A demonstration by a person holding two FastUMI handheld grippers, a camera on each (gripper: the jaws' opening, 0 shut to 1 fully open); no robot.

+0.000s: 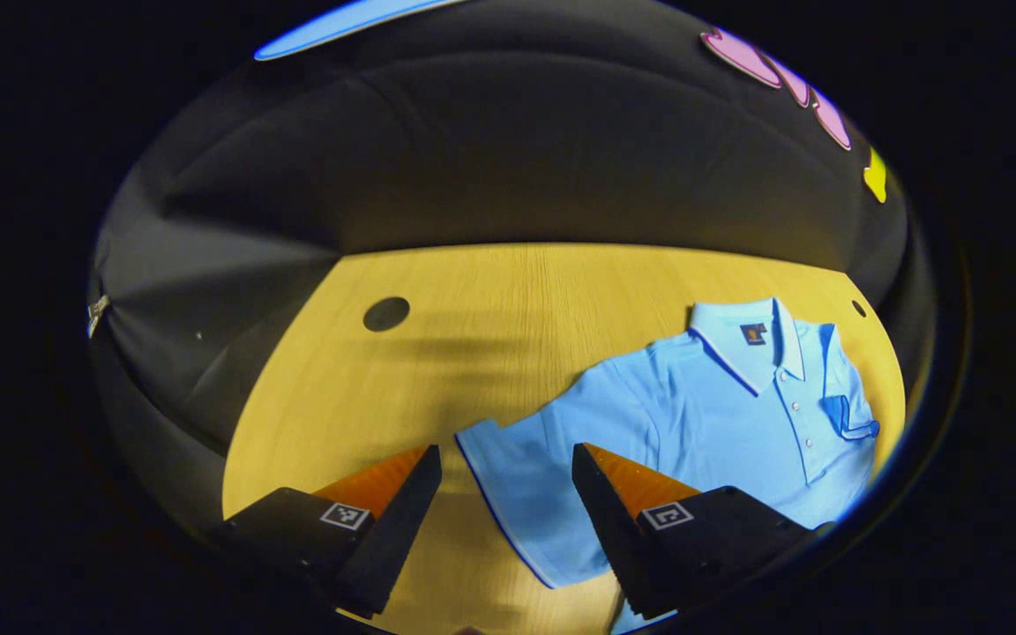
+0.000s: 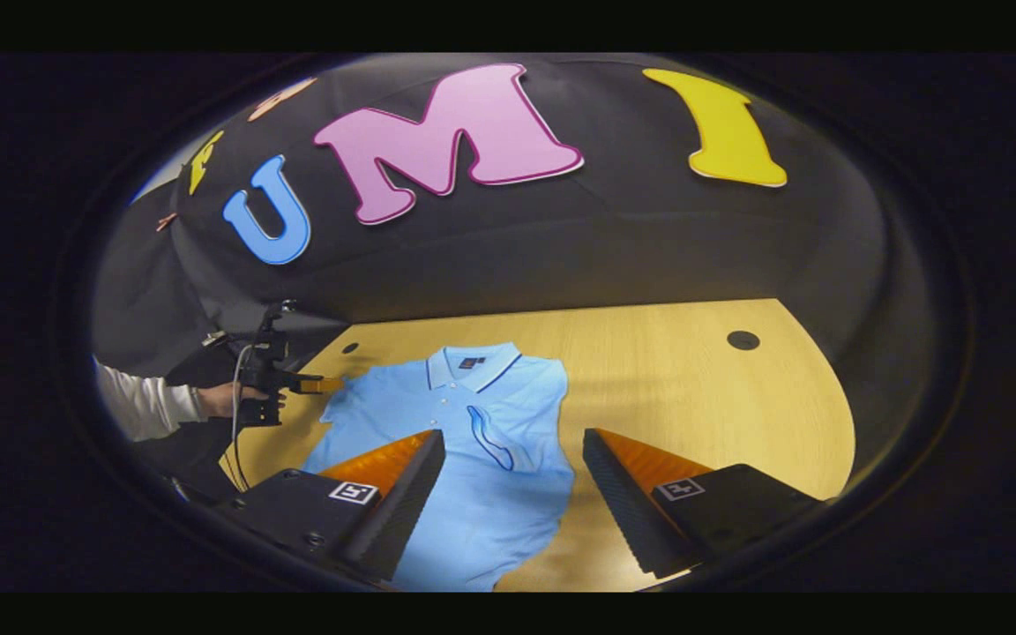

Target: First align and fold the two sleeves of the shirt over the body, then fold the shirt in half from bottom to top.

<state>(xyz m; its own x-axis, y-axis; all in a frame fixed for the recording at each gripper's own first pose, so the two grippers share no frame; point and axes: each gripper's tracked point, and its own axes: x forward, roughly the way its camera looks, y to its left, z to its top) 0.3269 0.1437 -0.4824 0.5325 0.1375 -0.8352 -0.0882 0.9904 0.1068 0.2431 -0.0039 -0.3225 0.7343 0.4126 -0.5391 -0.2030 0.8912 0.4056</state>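
My left gripper [image 1: 506, 481] stands open and empty over the unfolded left sleeve [image 1: 517, 476], nearer to it than my open, empty right gripper [image 2: 514, 467].

Light falls from above onto the counter [image 1: 490, 291], bright against the dim booth wall. In the left gripper view soft banded shadows cross the counter's far part. Fisheye distortion bends its edges; focus is sharp centrally, softer toward the rims.

Pale wooden table [image 1: 490, 291], black cloth wall [image 1: 517, 159]
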